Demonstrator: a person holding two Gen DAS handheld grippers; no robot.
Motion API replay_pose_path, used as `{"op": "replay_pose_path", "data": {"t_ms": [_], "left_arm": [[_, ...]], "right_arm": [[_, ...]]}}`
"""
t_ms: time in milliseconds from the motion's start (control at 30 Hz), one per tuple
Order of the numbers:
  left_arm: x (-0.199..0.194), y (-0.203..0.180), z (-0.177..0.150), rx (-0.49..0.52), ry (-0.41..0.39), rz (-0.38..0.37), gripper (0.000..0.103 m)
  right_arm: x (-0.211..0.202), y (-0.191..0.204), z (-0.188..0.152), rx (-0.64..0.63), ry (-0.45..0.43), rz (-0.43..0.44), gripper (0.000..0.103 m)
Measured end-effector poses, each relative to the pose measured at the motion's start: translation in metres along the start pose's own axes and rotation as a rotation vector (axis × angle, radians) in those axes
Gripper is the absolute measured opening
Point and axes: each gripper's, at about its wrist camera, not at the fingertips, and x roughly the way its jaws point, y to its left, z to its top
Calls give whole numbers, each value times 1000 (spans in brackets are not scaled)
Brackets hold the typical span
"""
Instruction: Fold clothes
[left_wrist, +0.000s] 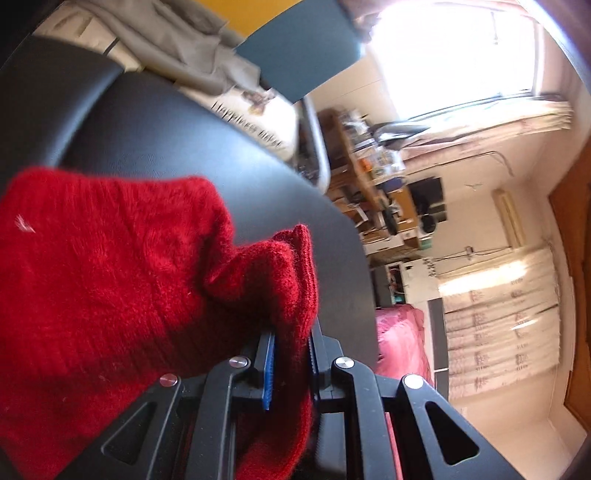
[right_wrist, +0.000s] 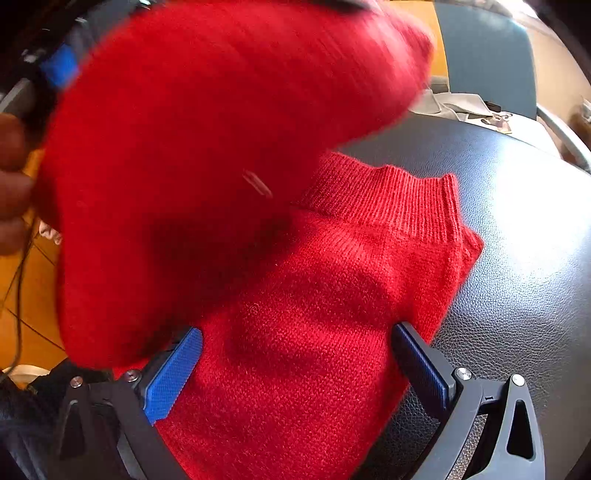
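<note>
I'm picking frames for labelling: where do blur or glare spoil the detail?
Left wrist view: the window is blown out white and the shelves are smeared. Right wrist view: the lifted part of the red sweater is motion-blurred, while the ribbed collar lying on the black surface stays sharp.
</note>
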Motion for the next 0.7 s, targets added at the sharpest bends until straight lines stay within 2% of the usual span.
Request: {"op": "replay_pose_path", "data": {"t_ms": [67, 133, 233, 367, 467, 567, 700], "left_arm": [[15, 6, -2, -28, 26, 21, 14], [22, 11, -5, -67, 45, 4, 17], [23, 0, -10, -42, 76, -24, 22], [0, -28, -10, -3, 75, -159, 22], [-34, -41, -6, 62, 41, -212, 26], [-78, -28, 0, 119, -44, -175, 27], [-123, 28, -4, 133, -113, -60, 28]], "right_arm": [[-2, 0, -3, 1, -9, 7, 103], [-4, 2, -6, -1, -14, 8, 103], [-6, 6, -9, -8, -16, 0, 103], [-12, 12, -16, -24, -25, -29, 103], [-21, 16, -24, -32, -20, -64, 103], [-20, 11, -24, -36, 24, -120, 103], [-45, 4, -53, -14, 69, -167, 103]]}}
